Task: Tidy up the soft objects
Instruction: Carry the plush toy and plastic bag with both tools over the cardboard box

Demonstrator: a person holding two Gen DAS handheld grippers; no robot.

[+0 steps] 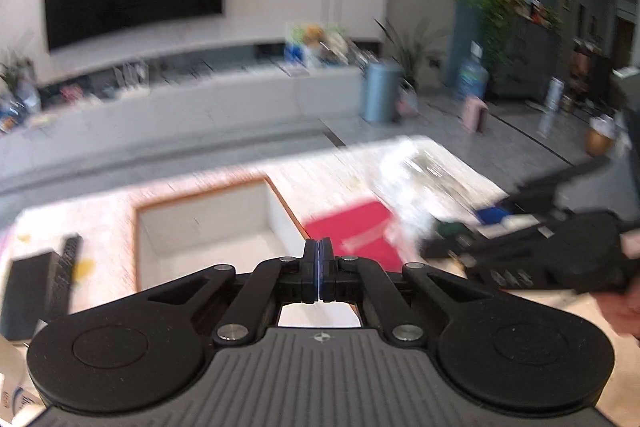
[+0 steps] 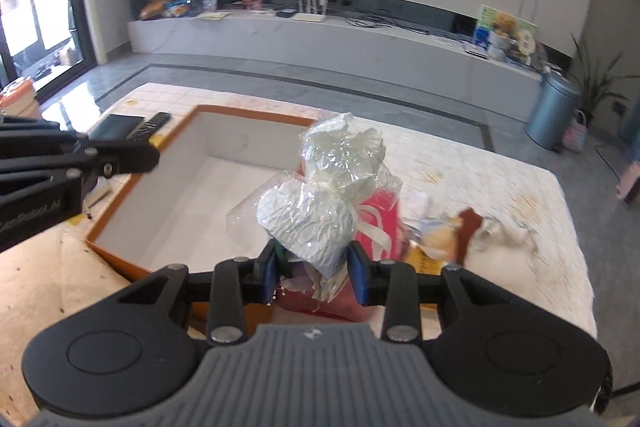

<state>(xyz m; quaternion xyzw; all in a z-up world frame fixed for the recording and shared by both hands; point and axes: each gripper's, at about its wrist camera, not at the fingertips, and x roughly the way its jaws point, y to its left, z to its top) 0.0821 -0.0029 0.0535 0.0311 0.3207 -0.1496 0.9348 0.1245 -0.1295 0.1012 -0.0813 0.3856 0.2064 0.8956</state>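
Note:
My right gripper [image 2: 314,269] is shut on a white heart-shaped soft object wrapped in crinkled clear cellophane [image 2: 310,219], held up above a red bag [image 2: 380,215] on the table. An open white box with an orange rim [image 2: 224,137] lies just left of it. In the left wrist view my left gripper [image 1: 318,247] is shut with nothing between its pads, over the box's [image 1: 208,203] right edge. The red bag [image 1: 356,227] lies beyond it. The right gripper [image 1: 460,231] and the wrapped bundle [image 1: 412,179] show blurred at the right. The left gripper [image 2: 148,155] reaches in over the box's left rim.
A pale patterned cloth covers the table [image 2: 500,179]. Loose wrapped snacks and crumpled packets [image 2: 440,239] lie right of the red bag. A remote [image 2: 154,125] and a flat black item [image 2: 116,127] rest left of the box. A hand [image 1: 624,307] holds the right gripper.

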